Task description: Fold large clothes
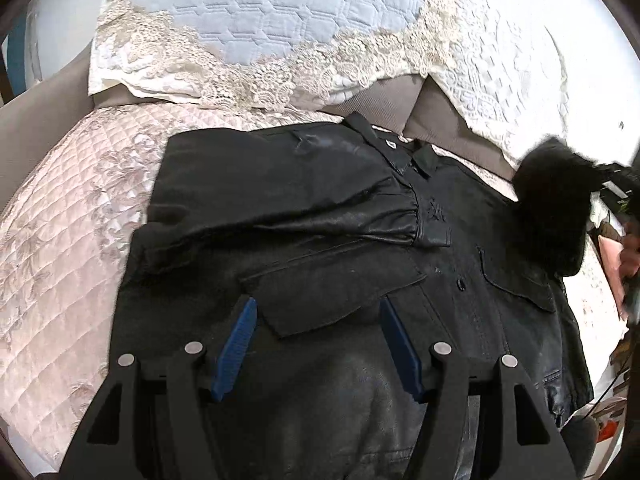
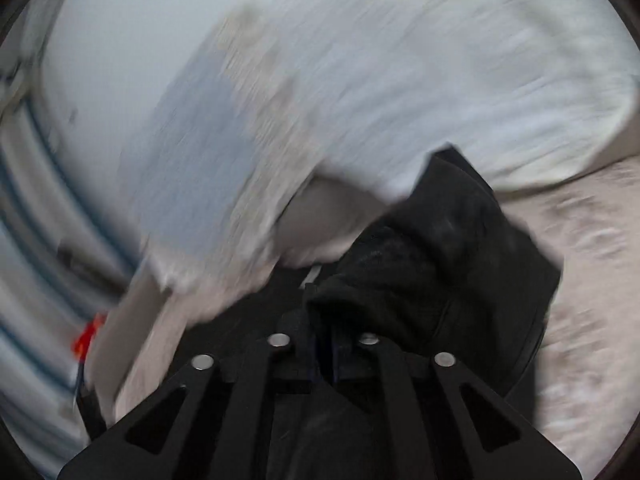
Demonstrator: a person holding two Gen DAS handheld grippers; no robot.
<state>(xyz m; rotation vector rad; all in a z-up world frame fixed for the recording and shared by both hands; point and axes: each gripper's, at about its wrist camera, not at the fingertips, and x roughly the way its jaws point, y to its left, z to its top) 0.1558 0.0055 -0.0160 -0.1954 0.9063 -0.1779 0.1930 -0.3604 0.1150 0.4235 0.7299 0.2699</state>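
A black leather jacket (image 1: 328, 216) lies front-up on the bed, collar (image 1: 392, 148) toward the pillows. Its one sleeve (image 1: 304, 220) is folded across the chest. My left gripper (image 1: 318, 302) hovers over the lower front with its blue pads (image 1: 236, 344) wide apart and nothing between them. The other sleeve (image 1: 552, 208) is lifted at the jacket's right side, held by my right gripper (image 1: 616, 184). In the blurred right wrist view, my right gripper (image 2: 329, 340) has its fingers close together, with the black sleeve fabric (image 2: 432, 256) bunched out of them.
The jacket rests on a pale pink quilted bedspread (image 1: 68, 232). Behind it lie white lace-trimmed pillows (image 1: 260, 24) and a second pillow (image 1: 520, 80) at the right. A person's hand (image 1: 630, 256) shows at the right edge.
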